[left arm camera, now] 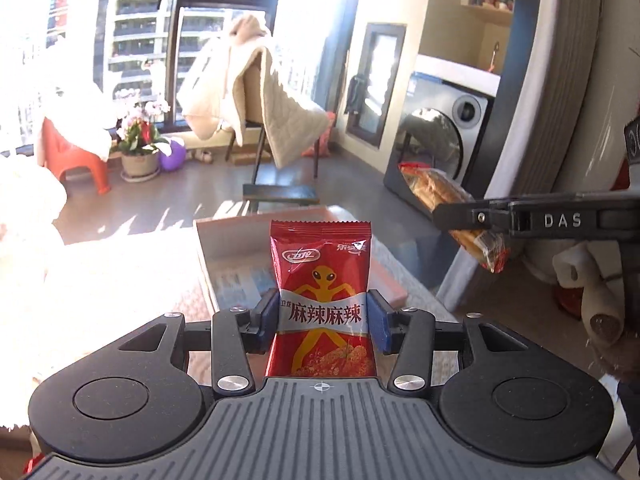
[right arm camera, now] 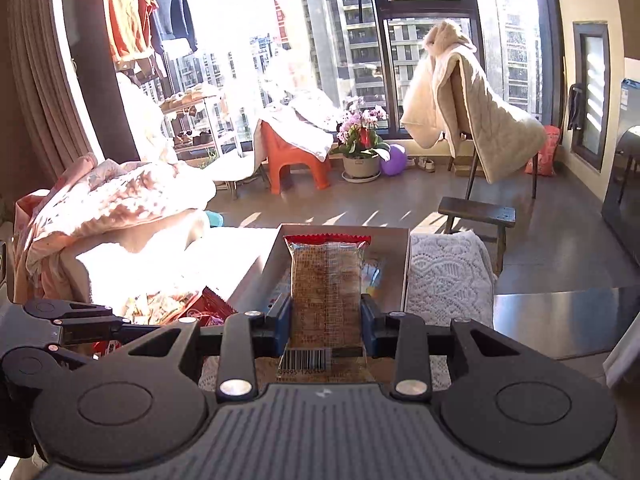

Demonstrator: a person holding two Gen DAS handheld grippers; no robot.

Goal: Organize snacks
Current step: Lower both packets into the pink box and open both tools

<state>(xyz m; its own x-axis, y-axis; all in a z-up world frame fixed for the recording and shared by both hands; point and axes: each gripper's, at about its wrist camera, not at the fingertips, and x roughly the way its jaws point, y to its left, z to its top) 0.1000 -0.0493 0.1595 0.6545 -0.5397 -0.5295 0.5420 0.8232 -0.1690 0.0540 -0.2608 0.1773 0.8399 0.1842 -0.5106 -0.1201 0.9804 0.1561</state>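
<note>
Sunlit room: the box (right arm camera: 404, 264) lies ahead of both jaws; left gripper (left arm camera: 322, 318) clamps a red packet (left arm camera: 320, 280), right gripper (right arm camera: 326, 320) a clear packet (right arm camera: 326, 280), both upright.

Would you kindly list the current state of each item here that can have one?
Left gripper: shut on the red snack packet, held upright.
Right gripper: shut on the clear biscuit packet, barcode end nearest the camera.
Box: open, no lid on it.
Chair: draped with a cream blanket.
</note>
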